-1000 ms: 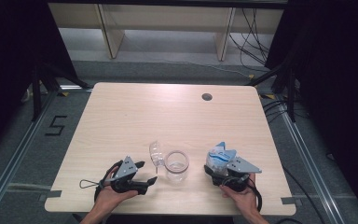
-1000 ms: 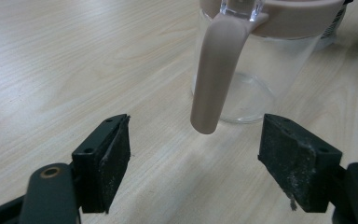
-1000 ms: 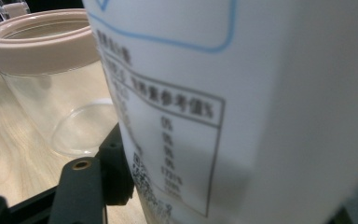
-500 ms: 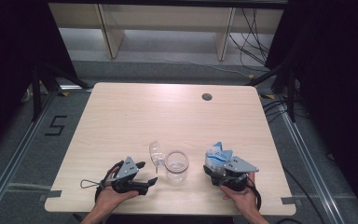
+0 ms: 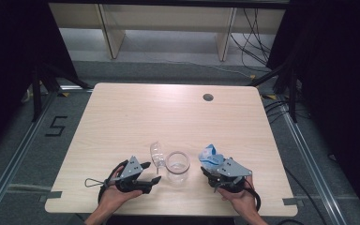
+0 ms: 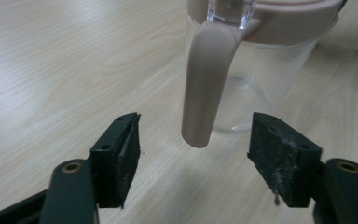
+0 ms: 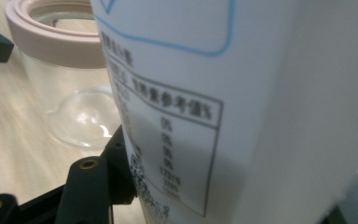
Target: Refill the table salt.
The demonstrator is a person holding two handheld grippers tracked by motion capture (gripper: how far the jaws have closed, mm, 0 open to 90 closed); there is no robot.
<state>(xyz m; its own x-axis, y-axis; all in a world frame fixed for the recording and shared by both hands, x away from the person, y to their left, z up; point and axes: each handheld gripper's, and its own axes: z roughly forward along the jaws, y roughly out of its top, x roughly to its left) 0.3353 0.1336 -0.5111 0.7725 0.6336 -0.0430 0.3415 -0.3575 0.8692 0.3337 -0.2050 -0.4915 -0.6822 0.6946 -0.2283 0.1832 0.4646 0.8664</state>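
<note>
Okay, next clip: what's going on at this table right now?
A person at a wooden table holds a gripper in each hand. The right gripper is shut on a white and blue printed packet, held beside a clear glass jar with a pink rim. The jar's lid is flipped open to its left. The left gripper is open, its jaws standing either side of the jar's pink latch without touching it.

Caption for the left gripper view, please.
Open left gripper, its black jaws either side of the pink handle of a clear glass jar on the pale wooden table.
</note>
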